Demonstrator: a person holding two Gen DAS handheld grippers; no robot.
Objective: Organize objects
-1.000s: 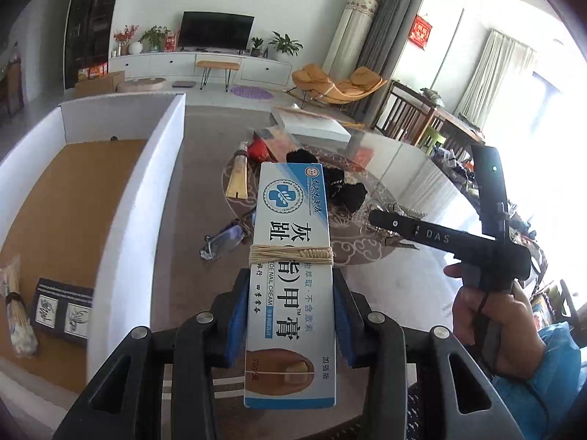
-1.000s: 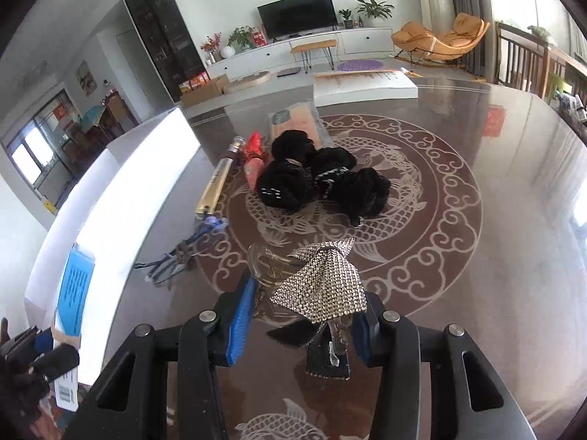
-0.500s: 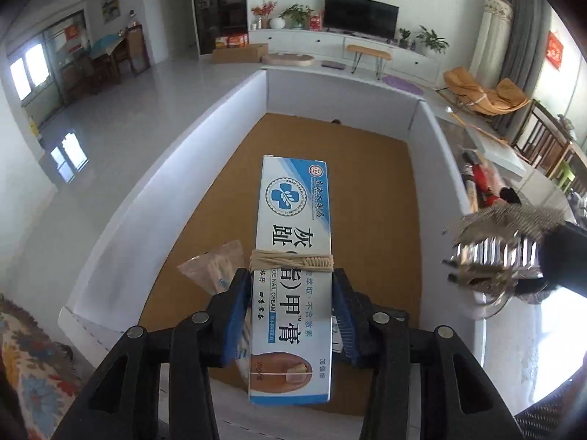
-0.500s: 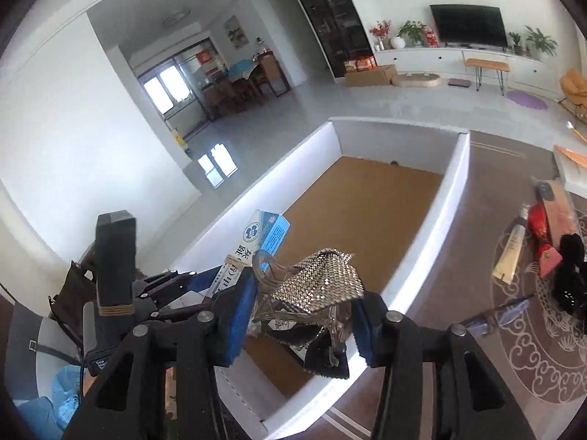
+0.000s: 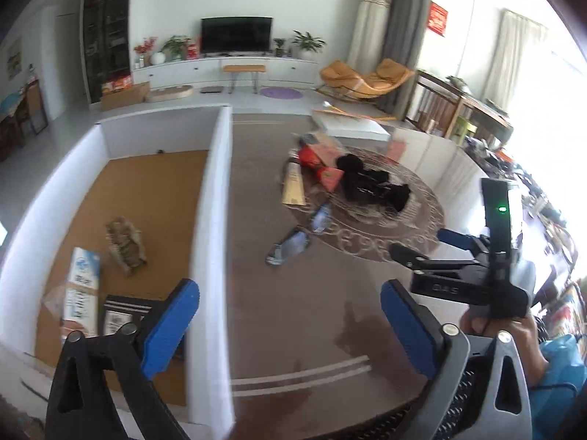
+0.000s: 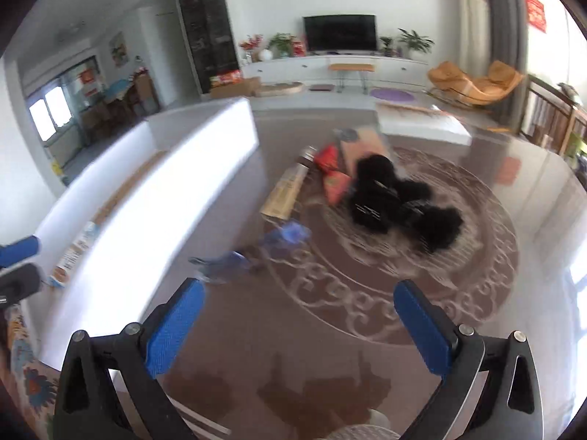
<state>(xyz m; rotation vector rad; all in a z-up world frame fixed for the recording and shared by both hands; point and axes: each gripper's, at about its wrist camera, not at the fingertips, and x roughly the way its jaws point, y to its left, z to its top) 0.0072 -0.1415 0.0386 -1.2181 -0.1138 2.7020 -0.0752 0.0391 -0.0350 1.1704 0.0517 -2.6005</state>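
Observation:
My left gripper [image 5: 290, 326] hangs over the box wall and the brown table; its jaws are opening and nothing is between them. In the white box [image 5: 212, 198] with a cork floor lie the blue-and-white cream carton [image 5: 84, 275], the sparkly bow clip [image 5: 124, 245] and a black card [image 5: 121, 315]. My right gripper [image 6: 297, 326] is over the table, its jaws opening and empty; the left wrist view shows this right gripper [image 5: 425, 245] held in a hand [image 5: 513, 330]. Ahead lie black fluffy pieces [image 6: 396, 201], red packets [image 6: 334, 179], a gold tube [image 6: 286, 190] and blue clips [image 6: 256, 253].
A flat white box [image 5: 352, 128] sits at the table's far side. The white box wall [image 6: 165, 190] runs along the left of the table. The table edge curves away on the right. Behind are a TV unit, orange lounge chairs and wooden chairs.
Both grippers have let go. The cream carton and the bow clip now lie in the white box. Both grippers have swung back right from over the box toward the table.

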